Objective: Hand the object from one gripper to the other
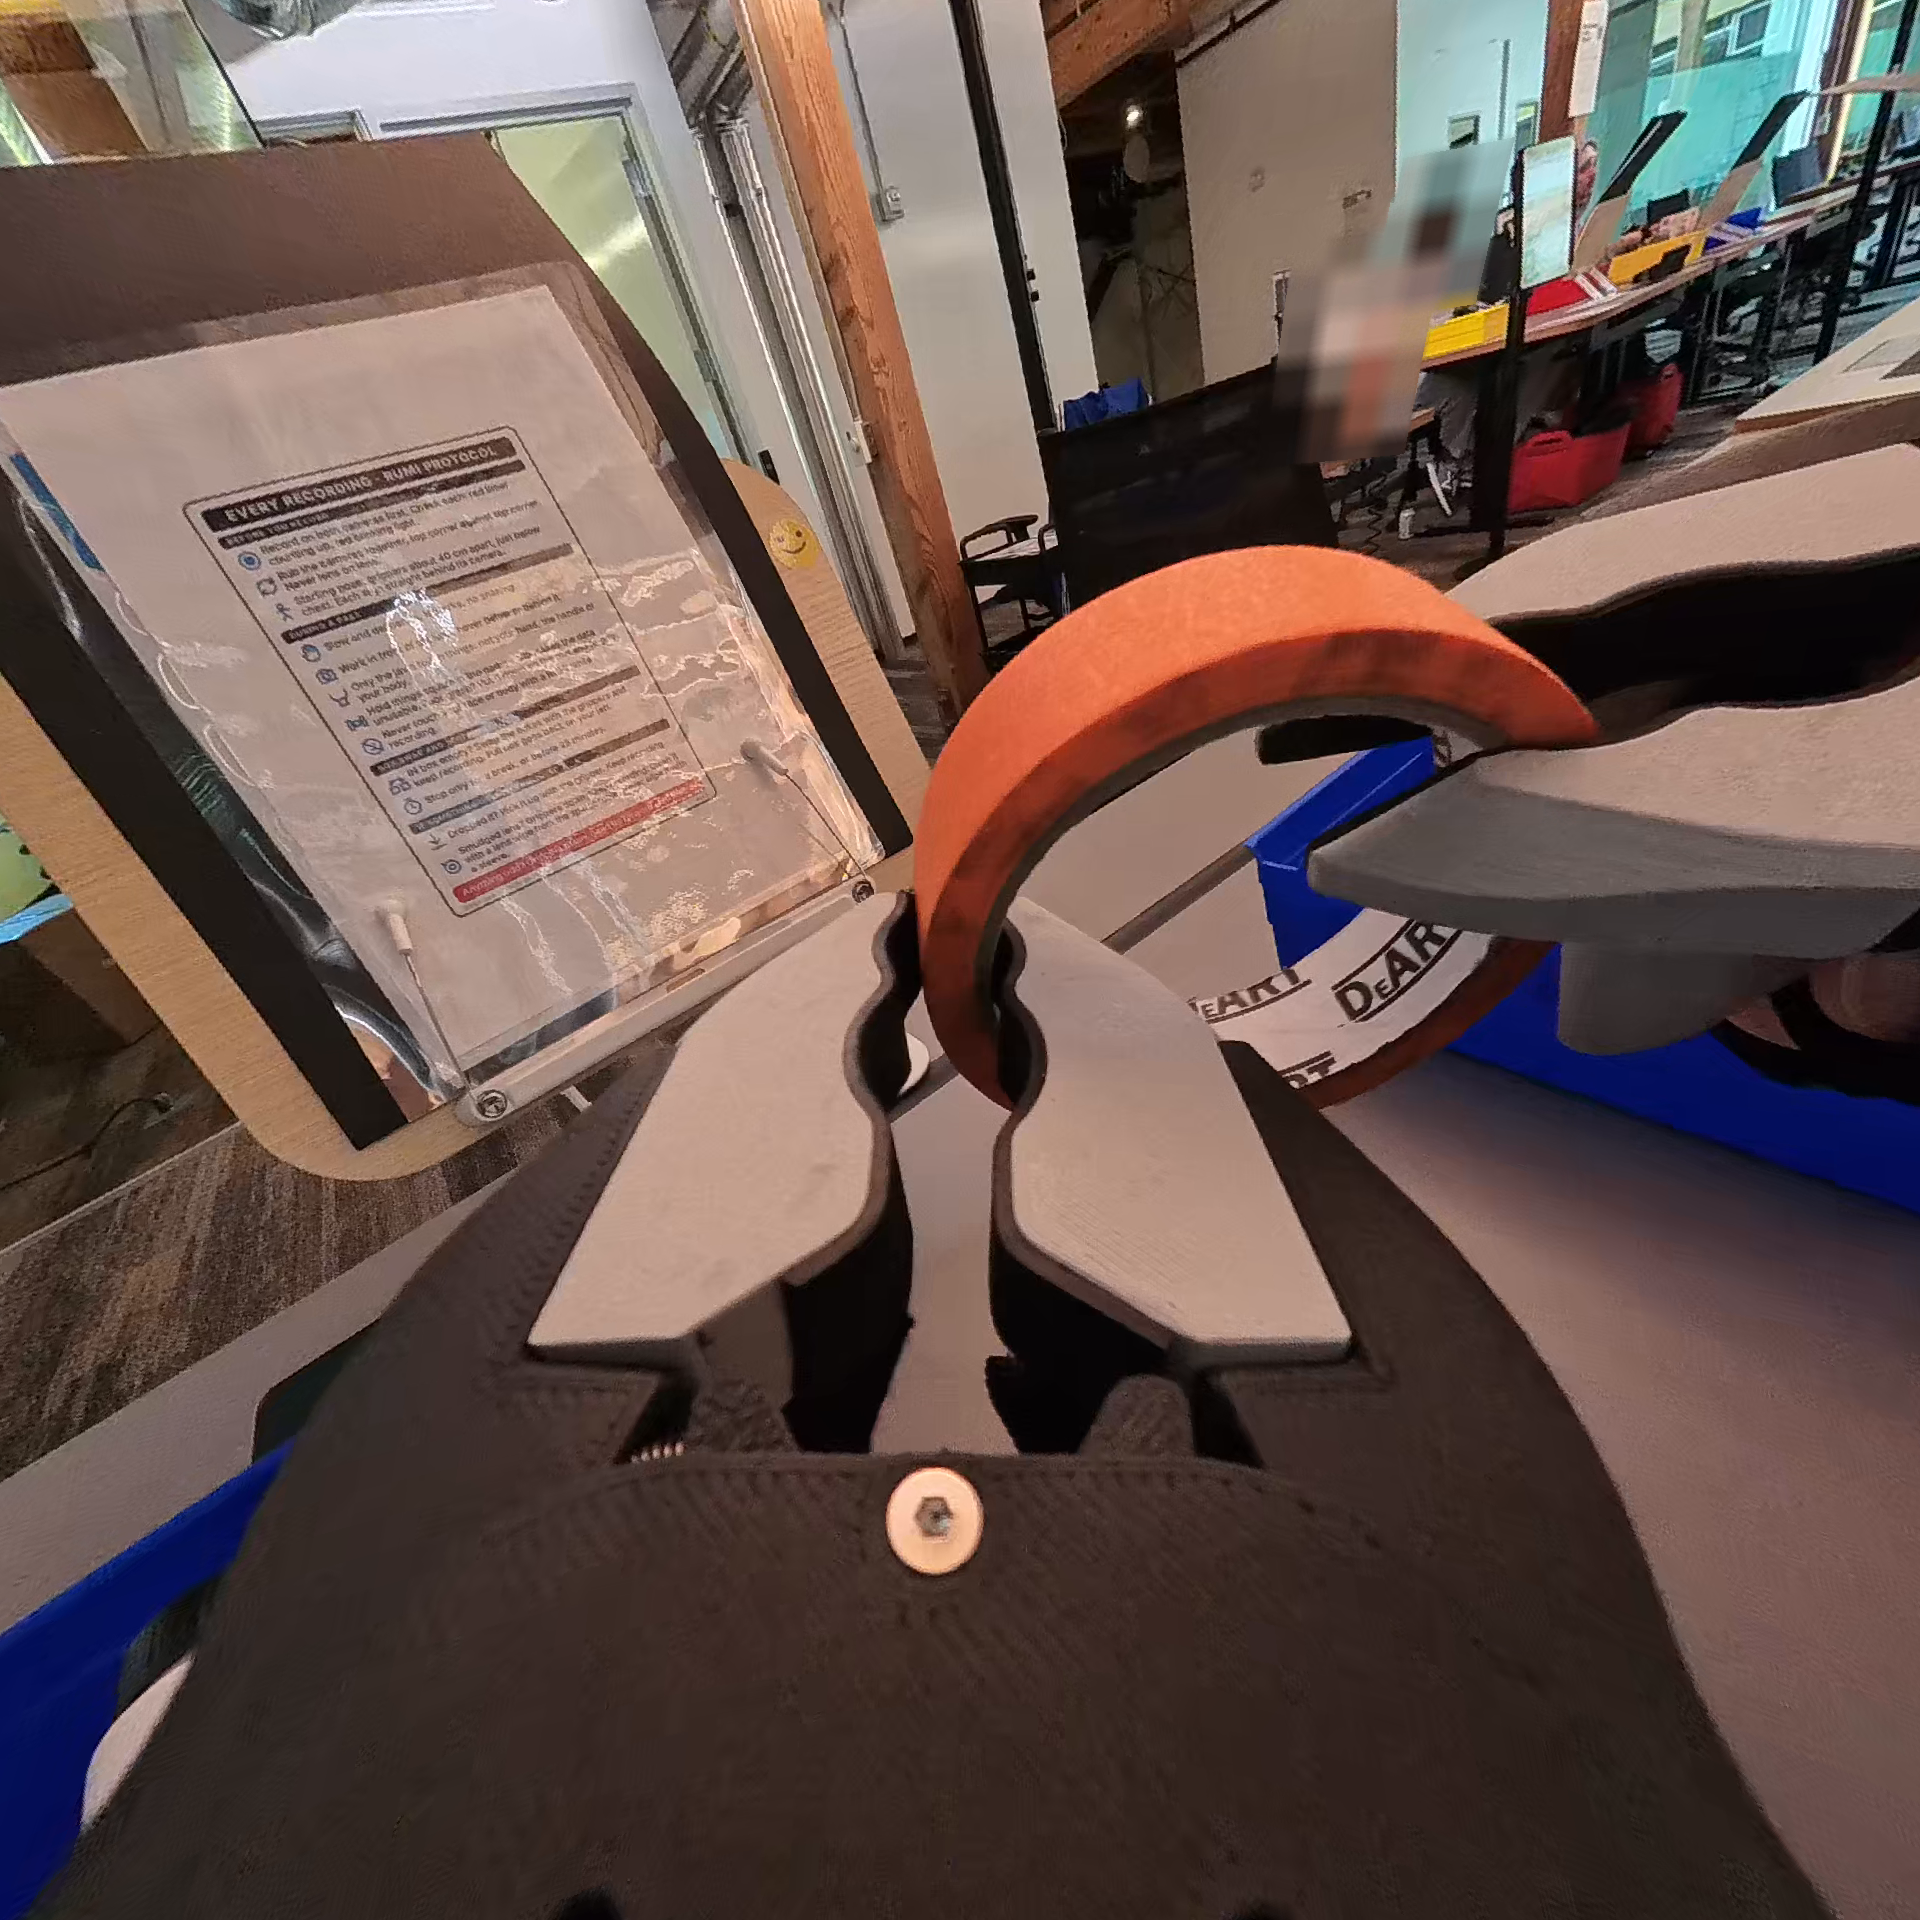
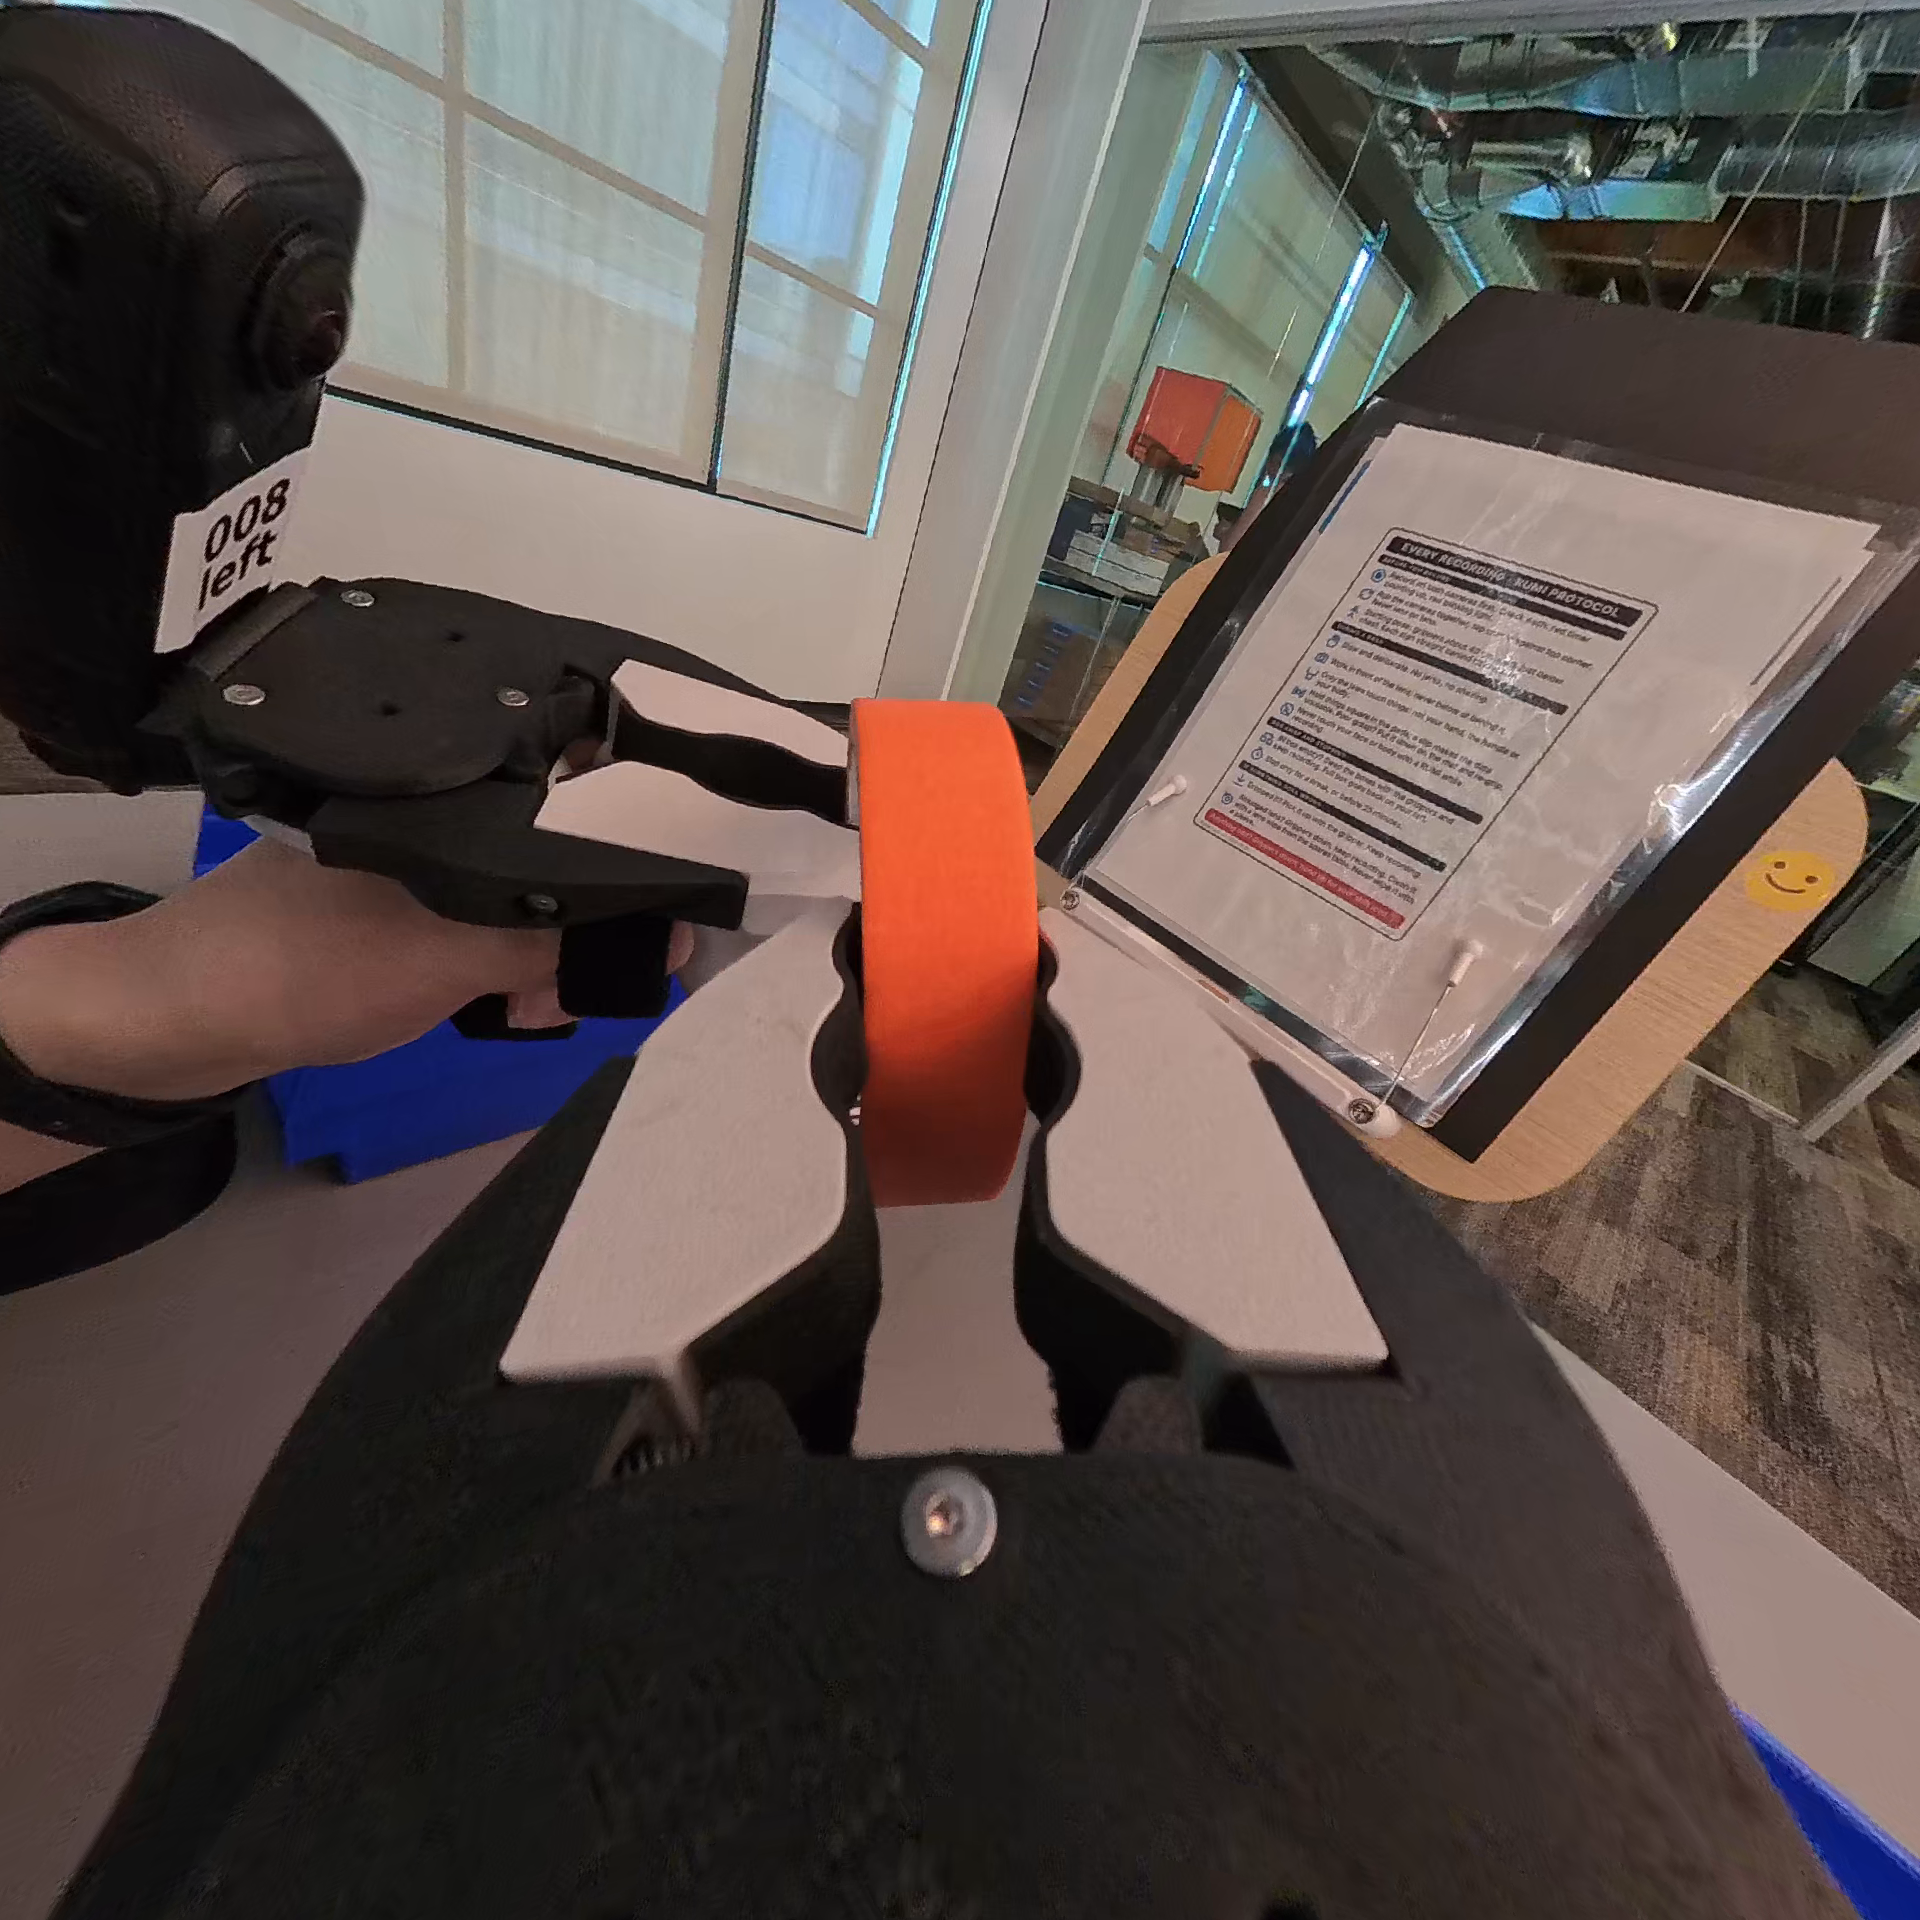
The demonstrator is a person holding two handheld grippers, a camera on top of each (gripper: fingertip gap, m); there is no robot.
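An orange tape roll (image 1: pixel 1247 623) with a white printed core hangs in the air between both grippers. My left gripper (image 1: pixel 961 935) is shut on the roll's ring wall at its lower left, one finger inside the ring and one outside. My right gripper (image 1: pixel 1455 727) comes in from the right and clamps the roll's far side. In the right wrist view the roll (image 2: pixel 945 883) stands edge-on between the right gripper's (image 2: pixel 945 935) fingers, which press on its two flat sides. The left gripper (image 2: pixel 842 800) reaches in from the left, held by a hand (image 2: pixel 260 987).
A blue bin (image 1: pixel 1662 1122) sits on the grey table (image 1: pixel 1662 1403) under the roll; it also shows in the right wrist view (image 2: pixel 416 1091). A tilted board with a plastic-covered instruction sheet (image 1: pixel 416 675) stands just beyond the grippers. Another blue bin edge (image 1: pixel 62 1714) is at lower left.
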